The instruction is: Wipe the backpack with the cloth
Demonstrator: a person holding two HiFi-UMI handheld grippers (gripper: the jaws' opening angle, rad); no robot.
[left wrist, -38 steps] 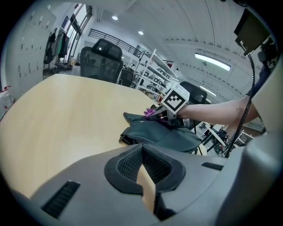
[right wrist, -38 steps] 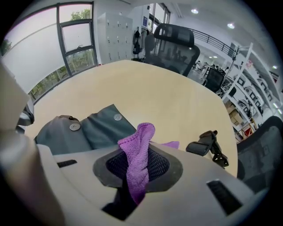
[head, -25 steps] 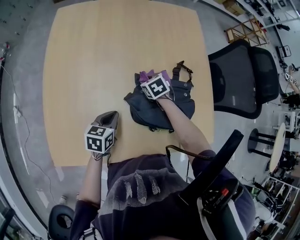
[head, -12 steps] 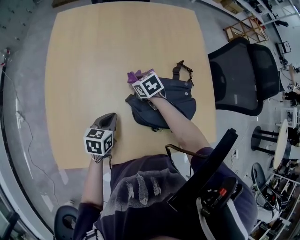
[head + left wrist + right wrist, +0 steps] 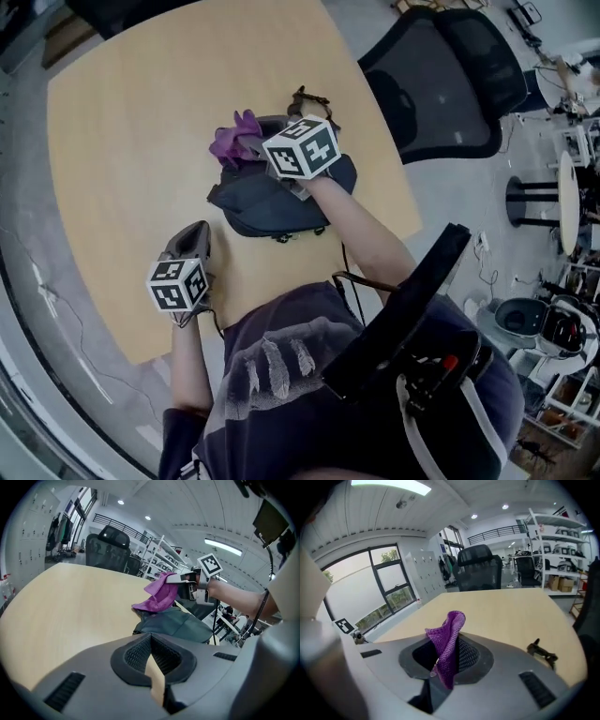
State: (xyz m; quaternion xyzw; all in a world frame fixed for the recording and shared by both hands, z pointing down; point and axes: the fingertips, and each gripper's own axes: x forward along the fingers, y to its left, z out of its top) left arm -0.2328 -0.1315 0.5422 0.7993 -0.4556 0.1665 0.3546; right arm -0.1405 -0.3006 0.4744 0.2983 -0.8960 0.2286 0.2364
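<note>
A dark blue backpack (image 5: 281, 197) lies flat on the wooden table (image 5: 131, 122), with its strap and buckle (image 5: 305, 97) at the far side. My right gripper (image 5: 258, 150) is shut on a purple cloth (image 5: 232, 141) and holds it over the backpack's far-left edge. In the left gripper view the cloth (image 5: 159, 595) droops from the right gripper (image 5: 185, 581) down to the backpack (image 5: 180, 625). The cloth (image 5: 447, 639) sticks up between the right gripper's jaws (image 5: 447, 660). My left gripper (image 5: 192, 236) rests shut on the table, near-left of the backpack, holding nothing (image 5: 154, 667).
A black mesh office chair (image 5: 441, 84) stands off the table's right side. A round stool (image 5: 525, 197) and cluttered shelves sit further right. The table's near edge (image 5: 234, 309) is just in front of the person's body.
My right gripper carried the cloth leftward across the backpack to its far-left edge. The head camera tilted, so the whole scene sits turned. The left gripper stayed put.
</note>
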